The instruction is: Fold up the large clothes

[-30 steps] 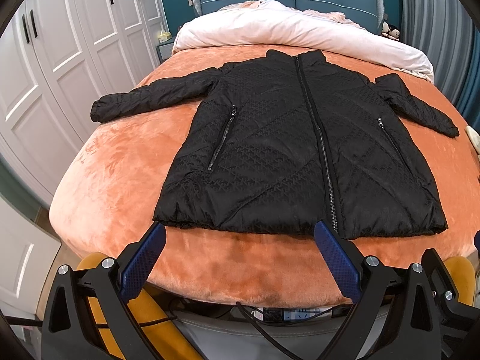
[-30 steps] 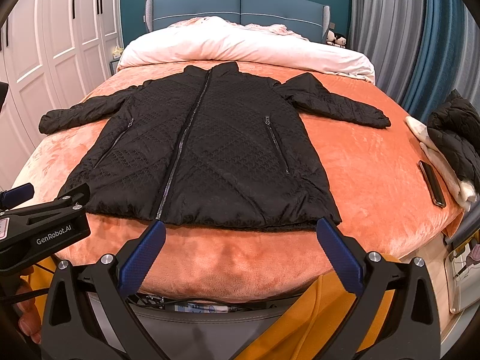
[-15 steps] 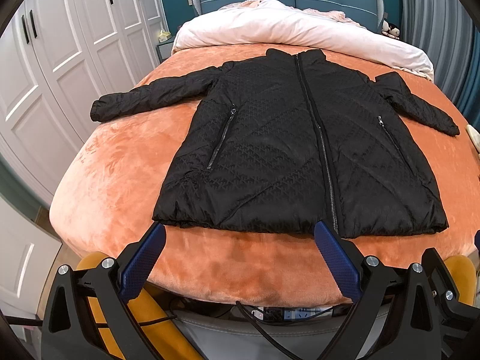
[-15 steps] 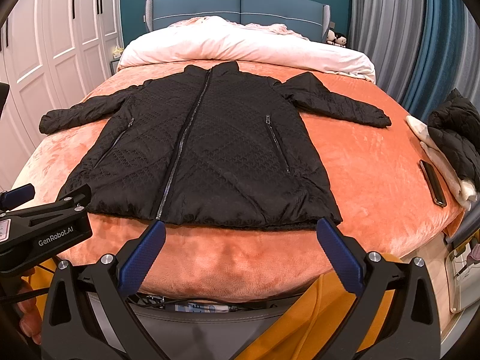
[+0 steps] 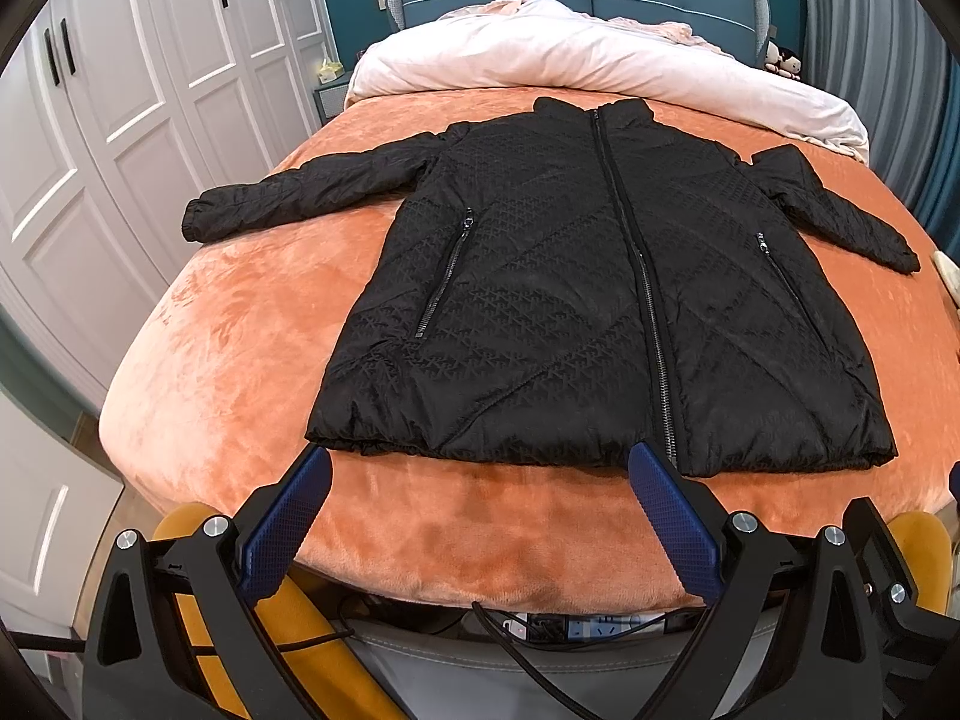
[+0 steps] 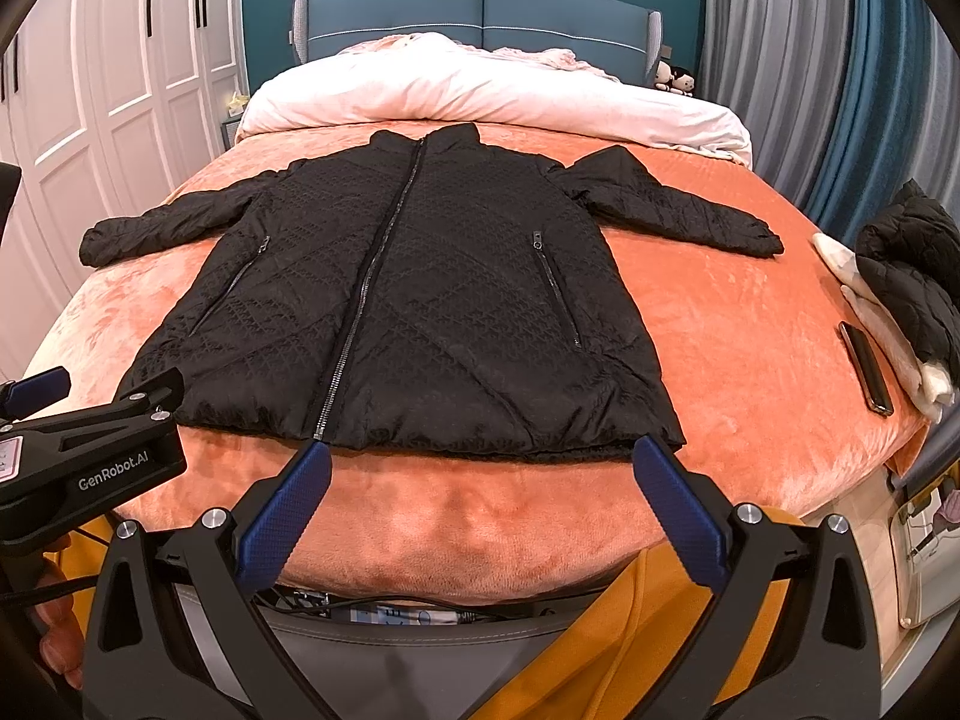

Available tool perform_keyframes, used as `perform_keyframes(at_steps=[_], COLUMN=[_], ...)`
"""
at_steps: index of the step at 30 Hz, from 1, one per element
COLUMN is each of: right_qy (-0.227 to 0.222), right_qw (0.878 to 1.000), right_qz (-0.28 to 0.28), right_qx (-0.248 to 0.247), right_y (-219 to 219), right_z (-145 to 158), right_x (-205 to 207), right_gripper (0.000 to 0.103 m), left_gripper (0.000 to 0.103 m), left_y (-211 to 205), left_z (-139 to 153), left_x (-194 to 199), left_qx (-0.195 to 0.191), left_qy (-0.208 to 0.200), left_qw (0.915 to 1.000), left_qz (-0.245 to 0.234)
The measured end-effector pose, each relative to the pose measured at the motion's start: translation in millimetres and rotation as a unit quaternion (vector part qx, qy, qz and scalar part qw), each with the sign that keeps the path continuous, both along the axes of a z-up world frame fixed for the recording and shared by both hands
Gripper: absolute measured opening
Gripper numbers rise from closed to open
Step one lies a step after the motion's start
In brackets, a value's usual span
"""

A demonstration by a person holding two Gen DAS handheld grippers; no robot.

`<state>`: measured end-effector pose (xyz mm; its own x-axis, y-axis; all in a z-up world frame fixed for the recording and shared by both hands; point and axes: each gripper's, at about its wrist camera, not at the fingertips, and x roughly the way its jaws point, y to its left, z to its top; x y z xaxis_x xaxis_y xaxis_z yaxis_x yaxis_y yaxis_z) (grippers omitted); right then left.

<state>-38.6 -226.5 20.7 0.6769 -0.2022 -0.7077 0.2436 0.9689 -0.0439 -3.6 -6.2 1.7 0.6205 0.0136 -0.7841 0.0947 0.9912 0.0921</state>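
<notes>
A long black quilted jacket (image 5: 570, 312) (image 6: 420, 312) lies flat, zipped, front up on the orange bed cover (image 5: 240, 312) (image 6: 750, 330), both sleeves spread out sideways and its hem toward me. My left gripper (image 5: 480, 462) hovers open just short of the hem, left of the zip. In the right wrist view my right gripper (image 6: 480, 456) stands open in front of the hem's right half, touching nothing. The left gripper's body (image 6: 90, 456) shows at the left edge of that view.
A pale rolled duvet (image 5: 600, 66) lies across the bed's head end. A phone (image 6: 867, 375) and another dark garment on a light cloth (image 6: 912, 276) sit at the bed's right edge. White wardrobe doors (image 5: 120, 120) stand left, curtains (image 6: 810, 90) right. Cables and a power strip (image 5: 570, 627) lie below the bed's foot.
</notes>
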Motion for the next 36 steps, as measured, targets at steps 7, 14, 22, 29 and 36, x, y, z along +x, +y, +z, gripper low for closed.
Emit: perform_keyframes(at_steps=[7, 14, 22, 29, 36], right_qy=[0.0, 0.0, 0.001, -0.008, -0.07], right_qw=[1.0, 1.0, 1.0, 1.0, 0.996], right_qz=[0.001, 0.0, 0.001, -0.002, -0.04], right_qx=[0.0, 0.0, 0.0, 0.011, 0.039], right_y=[-0.3, -0.3, -0.7, -11.7, -116.5], right_z=[1.0, 0.2, 1.1, -2.4, 12.0], right_x=[-0.9, -0.5, -0.4, 5.6, 48.3], right_gripper=[0.098, 0.098, 0.098, 0.098, 0.098], left_gripper=[0.097, 0.097, 0.097, 0.098, 0.097], left_y=[-0.2, -0.4, 2.4, 11.5, 32.5], left_z=[-0.1, -0.1, -5.3, -4.2, 17.2], left_x=[0.0, 0.0, -1.4, 8.5, 54.8], left_qx=[0.0, 0.001, 0.001, -0.018, -0.021], left_qy=[0.0, 0.0, 0.002, 0.004, -0.041], left_qw=[1.0, 1.0, 1.0, 0.9998, 0.9976], left_qz=[0.0, 0.0, -0.002, 0.008, 0.052])
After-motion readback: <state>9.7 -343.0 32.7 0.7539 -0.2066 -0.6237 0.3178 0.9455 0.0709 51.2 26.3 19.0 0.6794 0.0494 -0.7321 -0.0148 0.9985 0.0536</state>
